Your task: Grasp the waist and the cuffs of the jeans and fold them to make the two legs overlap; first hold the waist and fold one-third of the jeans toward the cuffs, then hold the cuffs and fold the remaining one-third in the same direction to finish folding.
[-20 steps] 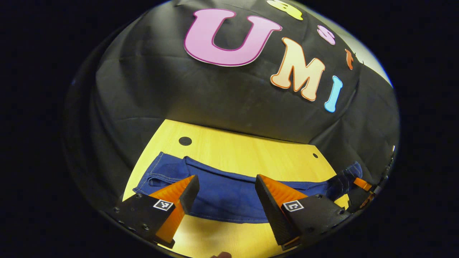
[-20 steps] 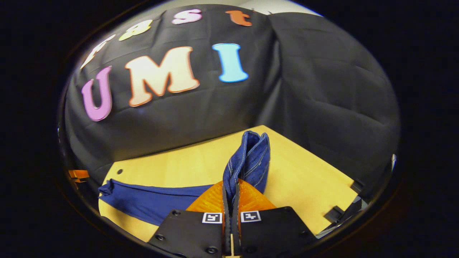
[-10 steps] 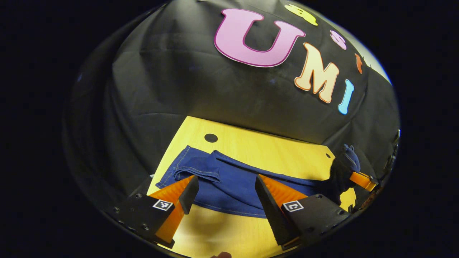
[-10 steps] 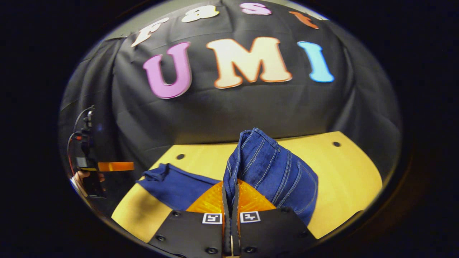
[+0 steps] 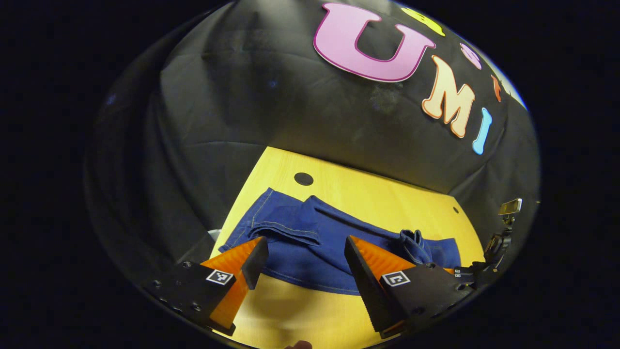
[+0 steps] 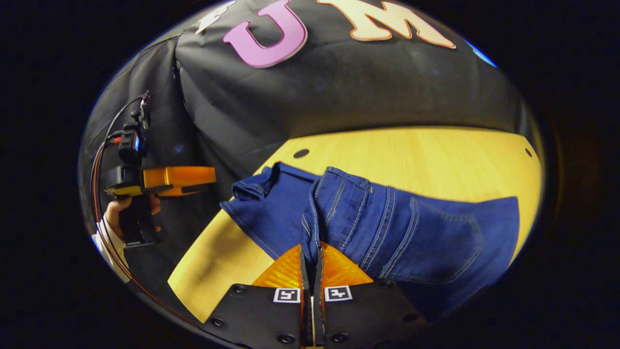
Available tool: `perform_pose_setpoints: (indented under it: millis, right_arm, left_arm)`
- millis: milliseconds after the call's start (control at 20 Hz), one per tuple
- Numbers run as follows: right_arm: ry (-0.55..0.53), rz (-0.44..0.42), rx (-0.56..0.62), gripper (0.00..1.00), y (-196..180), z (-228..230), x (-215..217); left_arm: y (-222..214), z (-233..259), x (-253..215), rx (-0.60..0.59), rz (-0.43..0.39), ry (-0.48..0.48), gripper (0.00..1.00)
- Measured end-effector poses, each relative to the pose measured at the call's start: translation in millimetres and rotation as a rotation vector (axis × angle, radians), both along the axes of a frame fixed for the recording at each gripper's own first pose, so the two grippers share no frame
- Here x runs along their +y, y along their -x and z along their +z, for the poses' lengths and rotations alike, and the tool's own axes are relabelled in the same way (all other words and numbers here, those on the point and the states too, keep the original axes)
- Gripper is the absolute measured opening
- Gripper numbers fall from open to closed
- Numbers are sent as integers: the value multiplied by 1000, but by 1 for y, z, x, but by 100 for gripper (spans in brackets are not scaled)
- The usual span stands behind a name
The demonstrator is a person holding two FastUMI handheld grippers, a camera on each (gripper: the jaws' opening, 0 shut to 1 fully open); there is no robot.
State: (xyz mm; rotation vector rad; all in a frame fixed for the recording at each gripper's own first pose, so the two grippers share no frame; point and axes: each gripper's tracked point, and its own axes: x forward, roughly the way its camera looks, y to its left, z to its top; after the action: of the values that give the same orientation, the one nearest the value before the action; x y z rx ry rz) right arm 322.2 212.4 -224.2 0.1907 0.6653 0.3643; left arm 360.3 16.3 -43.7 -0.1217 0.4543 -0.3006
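Dark blue jeans [image 5: 295, 249] lie lengthwise across the yellow table [image 5: 378, 198], their cuffs [image 5: 256, 218] at the left end. My left gripper [image 5: 304, 249] hovers open over the near edge of the legs, holding nothing. My right gripper [image 6: 312, 252] is shut on the waist [image 6: 315, 218], which is lifted and folded over the legs, so the back pocket [image 6: 436, 242] faces up. The cuffs [image 6: 252, 186] lie just beyond the waist. In the left gripper view the bunched waist [image 5: 414, 242] stands up at the right.
In the right gripper view the left gripper [image 6: 179, 179] shows at the far left, off the table edge, held by a hand [image 6: 123, 211] with cables trailing. The table has small round holes [image 5: 303, 178] near its back edge. Black cloth walls close in behind.
My right gripper has carried the waist across the table over the legs toward the cuffs, laying the seat part down. The left gripper has stayed open and shifted only slightly.
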Motion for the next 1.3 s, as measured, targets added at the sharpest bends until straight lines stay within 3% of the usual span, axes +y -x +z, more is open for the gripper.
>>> perform_pose_setpoints:
  millis: [350, 400, 500, 700, 900, 1000, 1100, 1150, 1250, 1300]
  right_arm:
    - [-26, 3, 17, 7, -1, 8, -1]
    - [-40, -1, 23, 20, -1, 8, 3]
    - [-62, 13, 20, 34, 8, 15, 9]
    - [-58, 18, -25, 99, 26, 40, 16]
    - [-102, -39, -57, 98, 36, 74, 3]
    - [-115, -89, -82, 98, 40, 90, -16]
    - [-115, -148, -86, 98, 45, 97, -37]
    - [-125, -176, -82, 98, 49, 99, -47]
    - [-137, -233, -71, 98, 56, 99, -66]
    - [-130, -251, -63, 98, 61, 97, -74]
  left_arm:
    - [-69, -42, 29, 17, -50, -197, 95]
    - [-77, -47, 30, 26, -54, -202, 98]
    - [-85, -54, 25, 47, -55, -168, 95]
    - [-88, -64, 27, 75, -67, -171, 95]
    - [-87, -63, 27, 113, -49, -143, 96]
    - [-87, -63, 30, 118, -39, -151, 99]
    - [-88, -65, 31, 120, -41, -157, 97]
    - [-88, -65, 34, 118, -37, -167, 94]
    - [-91, -65, 44, 103, -20, -184, 80]
    - [-95, -64, 44, 87, -16, -181, 69]
